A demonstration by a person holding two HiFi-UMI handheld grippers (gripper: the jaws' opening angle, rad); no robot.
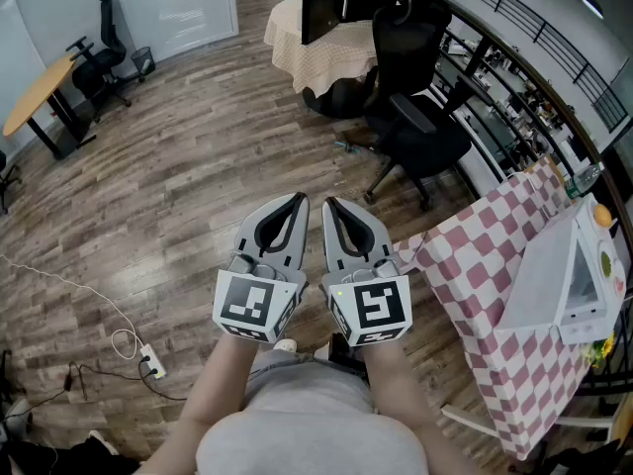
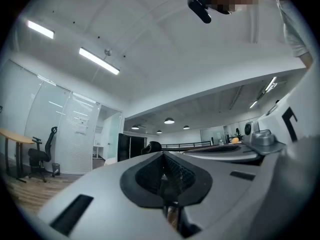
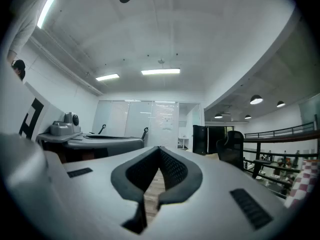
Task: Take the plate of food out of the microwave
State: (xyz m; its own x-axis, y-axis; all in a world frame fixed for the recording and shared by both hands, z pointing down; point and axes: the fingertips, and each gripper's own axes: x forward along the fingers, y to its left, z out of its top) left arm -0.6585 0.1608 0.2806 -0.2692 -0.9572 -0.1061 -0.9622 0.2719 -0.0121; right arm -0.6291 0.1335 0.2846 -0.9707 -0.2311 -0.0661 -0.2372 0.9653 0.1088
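Note:
In the head view the white microwave (image 1: 556,277) stands on a table with a red-and-white checked cloth (image 1: 475,265) at the far right, seen from above. No plate of food shows in any view. Both grippers are held side by side in front of my body, well left of the microwave and pointing away over the wooden floor. The left gripper (image 1: 300,200) is shut with nothing between its jaws, as its own view confirms (image 2: 162,154). The right gripper (image 1: 328,204) is also shut and empty, its tips meeting (image 3: 160,148).
An orange (image 1: 602,216) lies by the microwave's far side. Two black office chairs (image 1: 420,117) stand ahead to the right, beside a round clothed table (image 1: 316,43). A wooden desk (image 1: 38,92) with a chair is far left. Cables and a power strip (image 1: 150,362) lie on the floor.

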